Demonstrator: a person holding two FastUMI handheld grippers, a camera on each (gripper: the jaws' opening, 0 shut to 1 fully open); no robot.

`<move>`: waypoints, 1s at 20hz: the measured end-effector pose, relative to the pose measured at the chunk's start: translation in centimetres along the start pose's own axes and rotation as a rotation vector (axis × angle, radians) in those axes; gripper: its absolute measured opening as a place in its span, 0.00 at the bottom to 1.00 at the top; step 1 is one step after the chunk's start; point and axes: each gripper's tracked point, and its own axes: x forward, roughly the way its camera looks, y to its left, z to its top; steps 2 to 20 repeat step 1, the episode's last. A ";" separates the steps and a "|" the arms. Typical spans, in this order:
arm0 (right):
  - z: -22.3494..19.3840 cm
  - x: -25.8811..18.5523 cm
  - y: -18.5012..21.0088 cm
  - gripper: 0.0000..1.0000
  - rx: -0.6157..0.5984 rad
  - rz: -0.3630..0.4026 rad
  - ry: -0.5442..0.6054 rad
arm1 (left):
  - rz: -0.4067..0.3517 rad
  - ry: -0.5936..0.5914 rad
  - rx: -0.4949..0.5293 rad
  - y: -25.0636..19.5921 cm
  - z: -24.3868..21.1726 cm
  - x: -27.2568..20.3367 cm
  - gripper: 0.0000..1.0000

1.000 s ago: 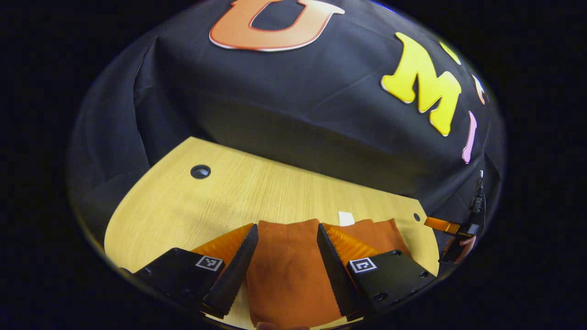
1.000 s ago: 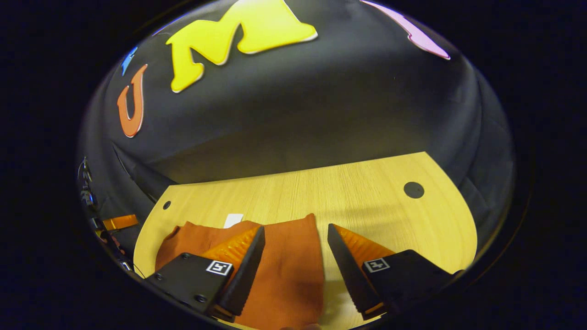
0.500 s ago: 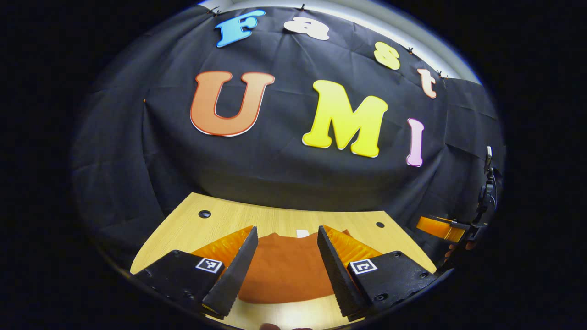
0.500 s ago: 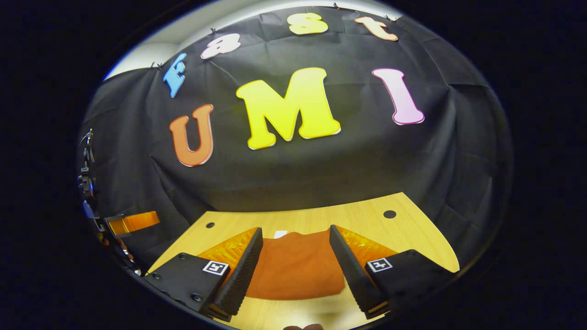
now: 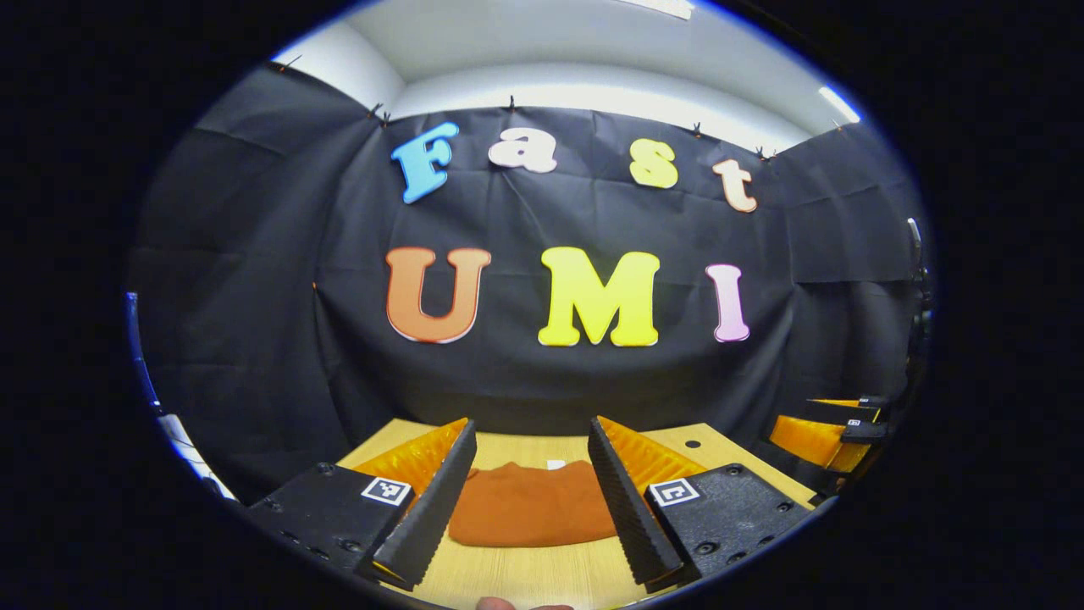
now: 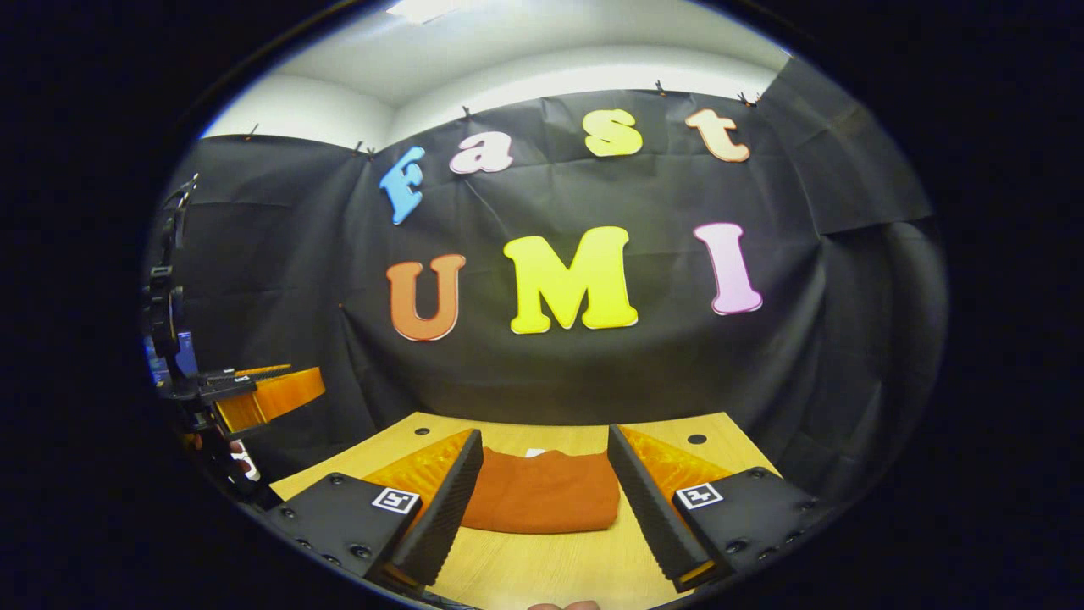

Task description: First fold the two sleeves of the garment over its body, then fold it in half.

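The rust-orange garment (image 5: 529, 512) lies folded into a compact rectangle on the wooden table (image 5: 542, 576), with a small white tag at its far edge. In the left gripper view my left gripper (image 5: 529, 500) is open, held above and back from the garment, nothing between its fingers. The right gripper view has the garment (image 6: 546, 501) ahead of my right gripper (image 6: 546, 496), also open and empty. The right gripper (image 5: 834, 424) appears at the far right of the left gripper view. The left gripper (image 6: 254, 394) appears at the left of the right gripper view.
The table (image 6: 550, 576) has small round holes near its far corners (image 6: 697, 439). The black cloth wall hangs close behind the table's far edge. A fingertip shows at the bottom edge of each view.
Both grippers have pulled up and back from the garment, tilting up from the table toward the wall. The folded garment stays flat on the table, farther off in both views.
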 end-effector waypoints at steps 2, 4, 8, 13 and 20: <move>0.2 -1.1 0.6 0.94 -0.012 0.012 -0.015 | 0.010 0.015 0.011 -0.7 -0.4 -0.9 0.96; 0.2 -1.1 0.6 0.94 -0.012 0.012 -0.015 | 0.010 0.015 0.011 -0.7 -0.4 -0.9 0.96; 0.2 -1.1 0.6 0.94 -0.012 0.012 -0.015 | 0.010 0.015 0.011 -0.7 -0.4 -0.9 0.96; 0.2 -1.1 0.6 0.94 -0.012 0.012 -0.015 | 0.010 0.015 0.011 -0.7 -0.4 -0.9 0.96; 0.2 -1.1 0.6 0.94 -0.012 0.012 -0.015 | 0.010 0.015 0.011 -0.7 -0.4 -0.9 0.96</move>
